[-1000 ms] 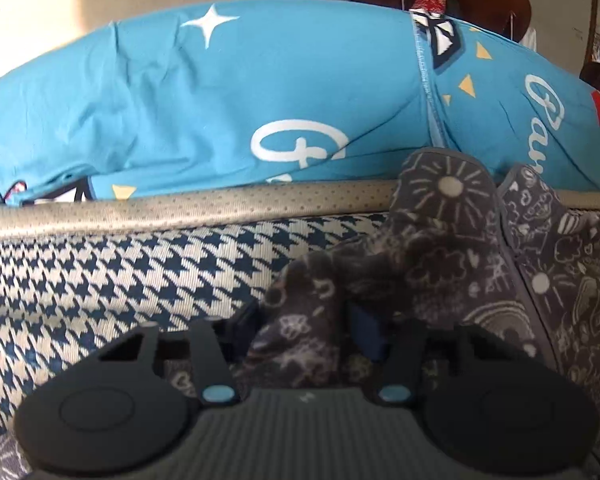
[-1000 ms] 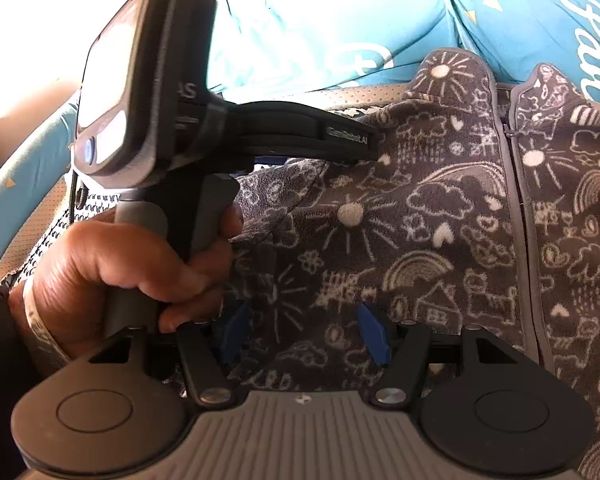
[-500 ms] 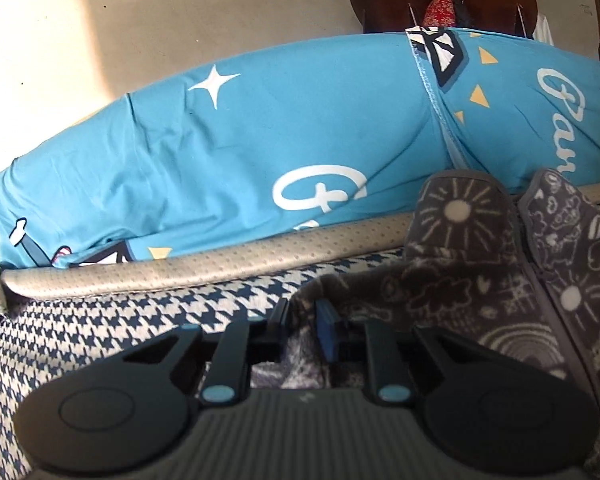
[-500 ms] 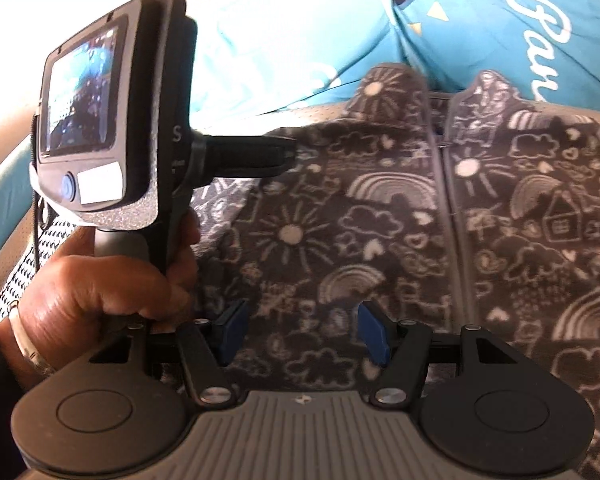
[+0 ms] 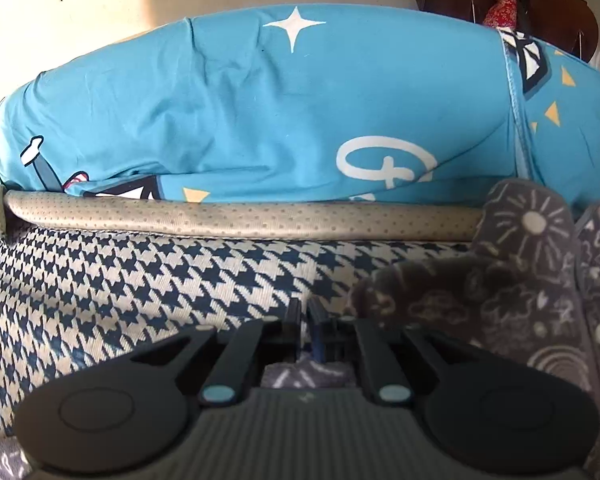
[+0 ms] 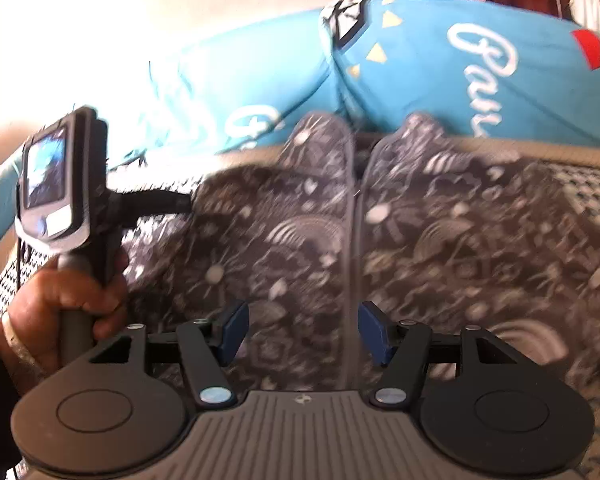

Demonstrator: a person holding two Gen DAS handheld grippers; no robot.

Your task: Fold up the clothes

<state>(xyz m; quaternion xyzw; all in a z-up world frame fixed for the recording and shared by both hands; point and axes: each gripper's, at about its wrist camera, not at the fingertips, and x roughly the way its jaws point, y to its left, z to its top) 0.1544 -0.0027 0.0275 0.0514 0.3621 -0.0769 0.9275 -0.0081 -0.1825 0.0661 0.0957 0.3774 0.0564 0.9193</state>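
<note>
Grey fleece jacket (image 6: 380,240) spreads beneath the parted right tool (image 6: 302,334).

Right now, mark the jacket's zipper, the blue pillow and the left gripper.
zipper (image 6: 354,264), right wrist view, on its middle stretch.
blue pillow (image 5: 260,112), left wrist view, plain front.
left gripper (image 5: 305,316), left wrist view, between fingertips.

The left hand-held gripper (image 5: 306,322) has its jaws pressed nearly together, gripped by a hand (image 6: 66,304); the right hand-held gripper (image 6: 302,332) is spread wide.
</note>
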